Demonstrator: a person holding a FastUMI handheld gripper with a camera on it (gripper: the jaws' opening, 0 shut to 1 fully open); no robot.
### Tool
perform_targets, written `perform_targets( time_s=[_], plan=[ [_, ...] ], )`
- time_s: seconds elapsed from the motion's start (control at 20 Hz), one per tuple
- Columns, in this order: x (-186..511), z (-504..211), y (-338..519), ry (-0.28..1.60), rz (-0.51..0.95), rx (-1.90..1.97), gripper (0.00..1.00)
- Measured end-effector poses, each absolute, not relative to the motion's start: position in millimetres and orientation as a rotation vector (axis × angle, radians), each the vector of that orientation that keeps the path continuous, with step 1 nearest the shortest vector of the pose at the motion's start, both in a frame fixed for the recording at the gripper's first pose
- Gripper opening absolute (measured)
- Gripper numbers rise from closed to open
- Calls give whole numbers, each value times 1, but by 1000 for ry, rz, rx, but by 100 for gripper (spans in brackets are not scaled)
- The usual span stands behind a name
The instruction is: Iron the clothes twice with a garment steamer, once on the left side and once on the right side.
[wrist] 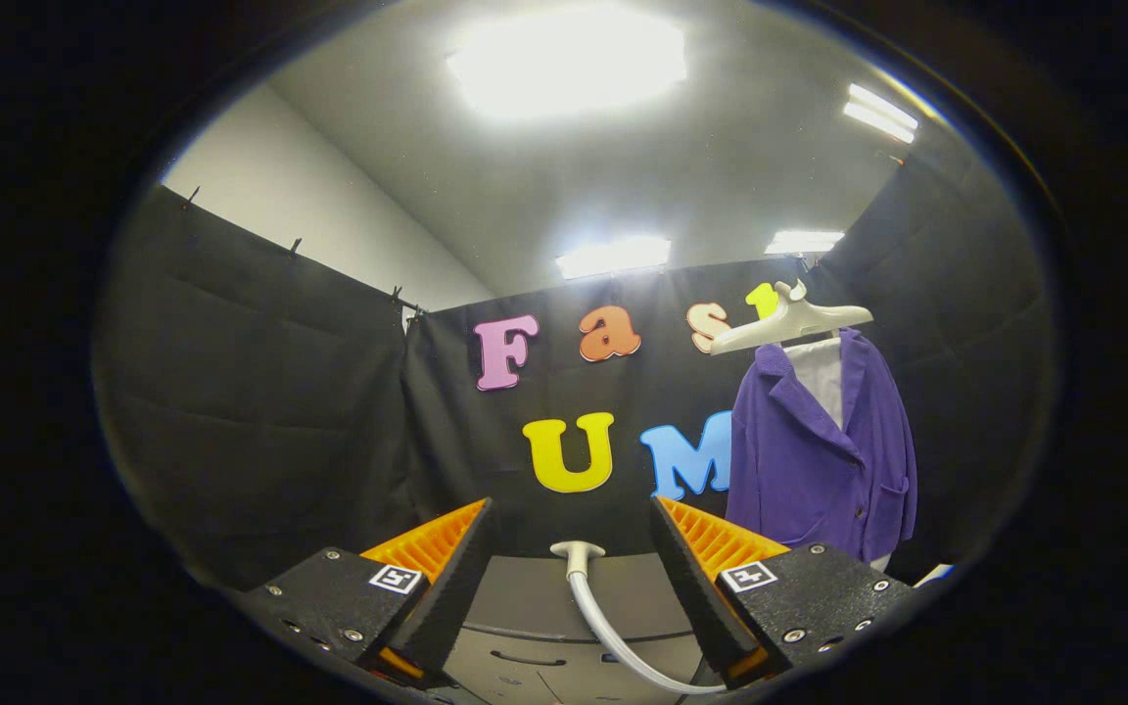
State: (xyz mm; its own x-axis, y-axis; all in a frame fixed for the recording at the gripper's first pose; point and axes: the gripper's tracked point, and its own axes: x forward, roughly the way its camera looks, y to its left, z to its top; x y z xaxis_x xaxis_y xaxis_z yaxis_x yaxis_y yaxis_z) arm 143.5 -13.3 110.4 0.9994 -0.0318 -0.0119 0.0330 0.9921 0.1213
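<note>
I judge the task barely begun: my gripper (572,558) is spread wide and holds nothing, both fingers standing free with open space between them. No steaming of either side looks under way, since nothing rests against the cloth and I am well apart from it. Both passes, left side and right side, appear to be left.

Going left to right: between my fingers, at about six o'clock, a pale hose (603,622) rises from a grey surface (525,597) and ends in a small collar just ahead of me. I take this for part of the garment steamer, though I cannot tell where its head or body is. I count one hose.

Further right, at about three o'clock and beyond my right finger, hangs one purple jacket (814,460) on one pale hanger (789,323). A white lining or shirt shows at its open collar. The jacket hangs against the booth's dark wall, turned slightly, one patch pocket visible low on its right side.

My next move, I judge, is to get hold of the steamer.
</note>
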Motion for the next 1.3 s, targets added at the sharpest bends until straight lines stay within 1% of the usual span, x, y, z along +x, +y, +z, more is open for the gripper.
perform_targets(
  time_s=[0.2,0.35,0.45,0.6,0.9,1.3],
  plan=[
    [199,113,-19,35,-93,72,94],
    [244,93,-18,107,-146,57,94],
    [274,70,-16,191,-173,32,94],
    [315,40,-2,296,-173,-6,94],
    [387,-19,15,398,-163,17,94],
    [449,-125,15,633,-190,45,94]
  ],
)
